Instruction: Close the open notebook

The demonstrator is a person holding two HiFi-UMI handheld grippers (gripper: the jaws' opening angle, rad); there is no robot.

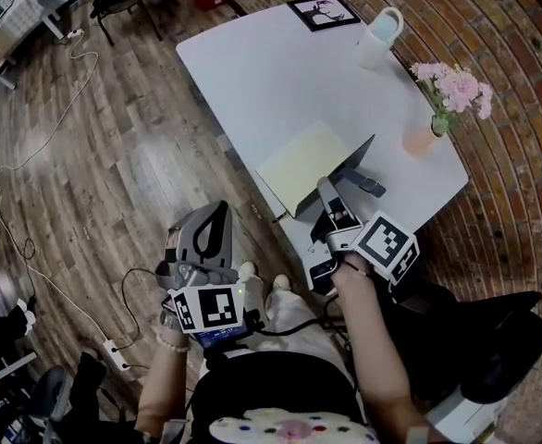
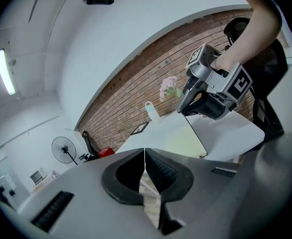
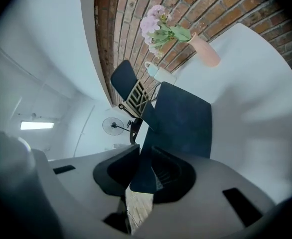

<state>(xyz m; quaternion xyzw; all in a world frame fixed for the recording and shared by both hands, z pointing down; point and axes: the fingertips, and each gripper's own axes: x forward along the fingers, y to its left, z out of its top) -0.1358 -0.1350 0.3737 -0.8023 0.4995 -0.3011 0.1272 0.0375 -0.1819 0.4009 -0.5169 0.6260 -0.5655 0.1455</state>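
The notebook lies open near the front edge of the white table point(image 1: 252, 72), its cream page point(image 1: 303, 160) flat. Its dark cover point(image 1: 343, 176) stands raised at a steep angle. My right gripper point(image 1: 326, 192) is at the cover's lower edge. In the right gripper view the cover point(image 3: 183, 118) runs between the jaws of the right gripper point(image 3: 143, 156) and fills the gap at the tips. My left gripper point(image 1: 217, 209) hangs off the table to the left, over the wooden floor, shut and empty. In the left gripper view the left gripper point(image 2: 144, 156) has its pads together, with the right gripper point(image 2: 186, 108) beyond.
A pale mug point(image 1: 380, 35), a framed picture point(image 1: 324, 12) and a pink vase of flowers point(image 1: 451, 91) stand along the table's far and right sides, by a brick wall. Cables and a power strip point(image 1: 114, 350) lie on the floor at the left.
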